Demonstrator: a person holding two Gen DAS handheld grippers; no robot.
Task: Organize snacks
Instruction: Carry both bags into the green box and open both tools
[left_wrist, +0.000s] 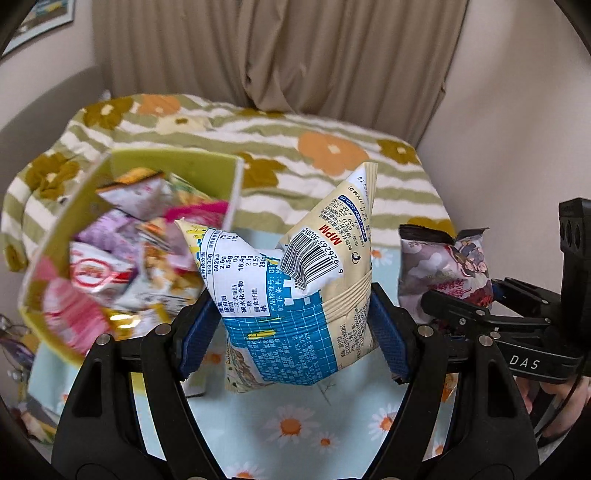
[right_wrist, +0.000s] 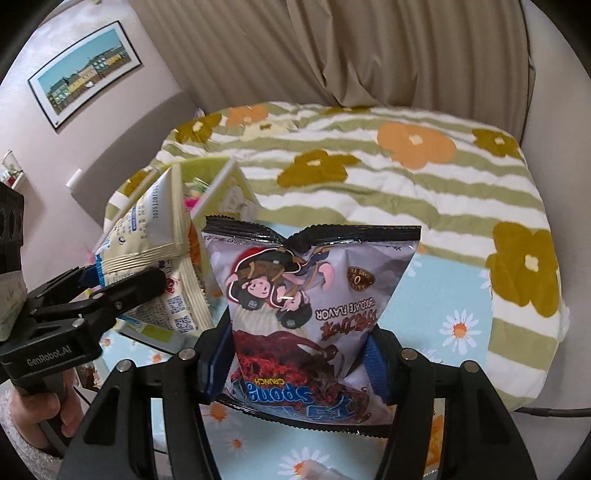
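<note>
Hand-held gripper pair, 1 bag each: left hand-held gripper (left_wrist: 295, 332) clamps cream bag (left_wrist: 299, 291); right hand-held gripper (right_wrist: 295, 362) clamps purple bag (right_wrist: 314, 306).

Both bags hang above the daisy cloth (left_wrist: 295, 428), near the green box (left_wrist: 74, 206) that is full of packets. Judgement: step is carry to box; go in over the rim, release 1 at a time, low. Cream bag is crumpled, barcode side showing; purple bag is puffed and glossy, print upside down.

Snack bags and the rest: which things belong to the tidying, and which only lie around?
Job:
- blue bag, in left gripper
- purple bag, in right gripper
- green box

Around:
- quilt
- curtain
- picture
</note>
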